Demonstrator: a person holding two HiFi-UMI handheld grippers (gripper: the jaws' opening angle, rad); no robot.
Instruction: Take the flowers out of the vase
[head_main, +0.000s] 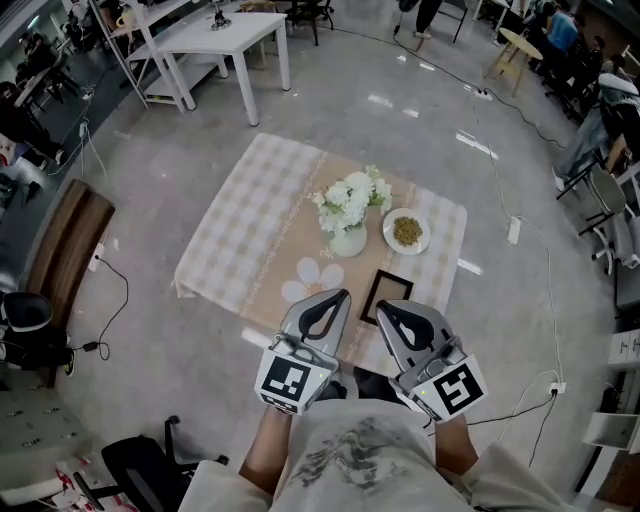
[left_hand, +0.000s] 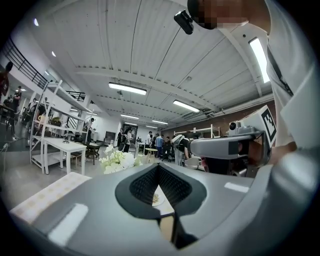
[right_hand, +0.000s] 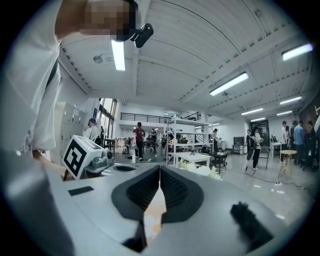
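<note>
Standing at the near edge of a low table (head_main: 215, 262), the person holds both grippers out level over it, side by side and apart.

Left gripper (head_main: 342, 293): jaws closed tip to tip, with nothing between them. Its own view confirms this, the ribbed pads (left_hand: 145, 185) meeting at the front and only the table surface visible through the gap behind them.

Right gripper (head_main: 381, 304): jaws likewise closed and empty. In its own view the pads (right_hand: 176, 187) touch at the tip.

Flowers (head_main: 352, 200): a white bunch with green leaves, upright in a small pale vase (head_main: 348, 241). The vase stands near the middle of the table on a beige runner (head_main: 300, 235), which lies over a checked cloth (head_main: 240, 205). Both grippers are well short of the bunch and touch neither it nor the vase. In the left gripper view the flowers (left_hand: 117, 159) show above and left of the jaws; in the right gripper view they (right_hand: 200, 169) show just right of the jaw tips.

Other items on the table: a white plate (head_main: 407, 231) with greenish contents just right of the vase; a dark picture frame (head_main: 386, 296) lying flat, near the right gripper's tip; a white flower-shaped mat (head_main: 312, 278) on the runner, just left of the left gripper's tip.

Surroundings: a grey polished floor (head_main: 400, 120), with a white table (head_main: 225, 38) further back.
</note>
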